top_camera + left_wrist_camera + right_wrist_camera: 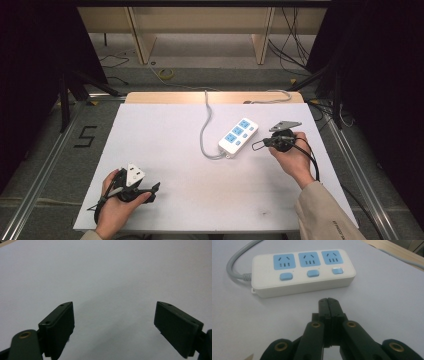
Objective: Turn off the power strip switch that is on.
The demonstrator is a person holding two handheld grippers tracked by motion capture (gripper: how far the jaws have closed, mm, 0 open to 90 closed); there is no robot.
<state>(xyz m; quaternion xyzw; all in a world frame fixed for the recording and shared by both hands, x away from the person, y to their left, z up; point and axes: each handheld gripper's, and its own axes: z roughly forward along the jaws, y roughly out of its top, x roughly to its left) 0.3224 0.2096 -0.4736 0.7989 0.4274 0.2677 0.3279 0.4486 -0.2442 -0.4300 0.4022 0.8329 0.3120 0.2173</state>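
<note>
Surface: white sheet (165, 150) laid over a wooden top, dark curtains at both sides, cables on the floor beyond.
Thing in hand: white power strip (238, 136) with three blue sockets and three blue buttons, lying flat right of the middle of the surface; its grey cord (205, 125) leaves the near-left end, loops, and runs off the far edge.
Long axis: from near-left to far-right in the high view; in the right gripper view the power strip (303, 271) lies crosswise ahead of the tongs, buttons on the side nearest them.
Right tongs (258, 145): jaws pressed together with nothing between them, tip pointing left at the strip's near-right long side, just beside it but not touching. In the right gripper view the right tongs (328, 301) sit below the middle button (312, 273).
Left tongs (154, 189): jaws wide apart and empty, resting near the front-left corner, well apart from the strip; the left gripper view shows the left tongs (114, 325) over bare white sheet.
Nearer hand: the right, clearly.
Judgement: the closed tip looks set to press a button, so a short push forward along the tongs' own line, across the strip's long axis, should reach the button row.
</note>
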